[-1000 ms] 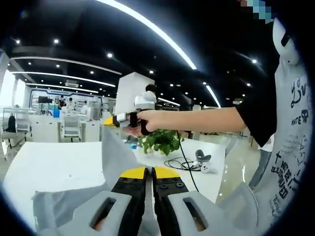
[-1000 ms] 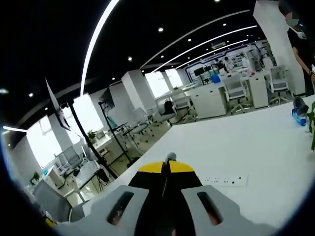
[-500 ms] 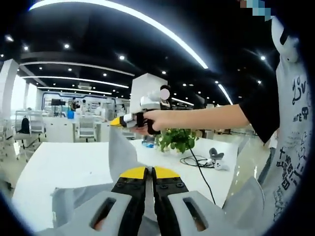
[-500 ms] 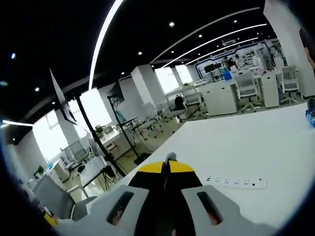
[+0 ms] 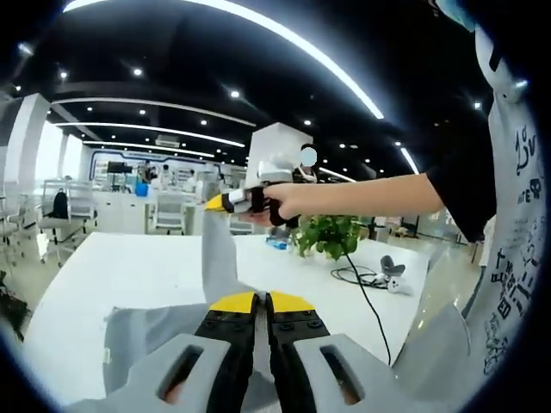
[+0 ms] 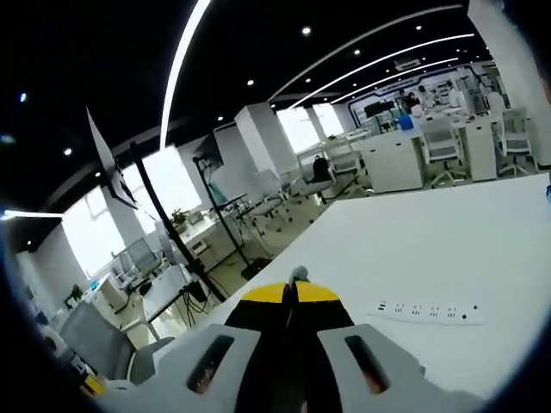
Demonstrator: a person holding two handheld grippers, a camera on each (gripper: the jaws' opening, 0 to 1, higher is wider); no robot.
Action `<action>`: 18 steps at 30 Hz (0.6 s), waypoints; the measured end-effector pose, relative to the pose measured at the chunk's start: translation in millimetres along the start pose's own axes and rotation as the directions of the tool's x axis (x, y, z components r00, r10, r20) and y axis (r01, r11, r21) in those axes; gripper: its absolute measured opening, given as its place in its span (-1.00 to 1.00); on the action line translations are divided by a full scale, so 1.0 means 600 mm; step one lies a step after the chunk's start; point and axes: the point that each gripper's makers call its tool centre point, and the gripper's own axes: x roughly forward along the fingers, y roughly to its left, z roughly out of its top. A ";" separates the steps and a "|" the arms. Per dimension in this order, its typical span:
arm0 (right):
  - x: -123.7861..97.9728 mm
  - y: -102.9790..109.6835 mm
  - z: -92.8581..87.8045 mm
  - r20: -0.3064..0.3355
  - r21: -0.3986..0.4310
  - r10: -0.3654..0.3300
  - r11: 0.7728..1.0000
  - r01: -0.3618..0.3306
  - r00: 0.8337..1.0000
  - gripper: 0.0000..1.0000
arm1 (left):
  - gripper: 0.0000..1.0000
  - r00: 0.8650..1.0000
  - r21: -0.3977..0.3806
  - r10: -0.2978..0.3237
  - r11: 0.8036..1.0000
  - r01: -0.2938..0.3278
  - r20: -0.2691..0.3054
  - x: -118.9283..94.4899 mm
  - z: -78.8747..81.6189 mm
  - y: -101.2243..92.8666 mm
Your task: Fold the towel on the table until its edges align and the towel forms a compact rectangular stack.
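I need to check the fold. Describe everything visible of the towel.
The towel is plain grey soft cloth, lifted off the white table. In the left gripper view it hangs slack between two pinches: the left gripper is shut on an edge near the camera, and the right gripper, held in a hand, lifts a corner into a tall peak. A small grey tip shows between the right gripper's shut jaws.
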 end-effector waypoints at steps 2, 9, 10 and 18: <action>0.007 0.003 -0.005 -0.007 0.002 0.004 1.000 -0.004 1.000 -1.00 | -0.92 1.000 0.001 0.007 1.000 -0.007 -0.003 -0.003 -0.002 0.001; 0.036 0.010 -0.027 -0.036 0.001 0.015 1.000 -0.015 0.999 -1.00 | -0.92 0.998 -0.008 0.048 0.999 -0.049 -0.031 -0.012 -0.029 0.016; 0.043 0.009 -0.033 -0.044 0.005 0.015 1.000 -0.015 0.999 -1.00 | -0.92 0.997 -0.017 0.063 0.998 -0.064 -0.038 -0.015 -0.036 0.022; 0.080 0.019 -0.077 -0.089 0.015 0.029 1.000 -0.028 0.996 -1.00 | -0.92 0.988 -0.044 0.133 0.990 -0.137 -0.077 -0.036 -0.078 0.056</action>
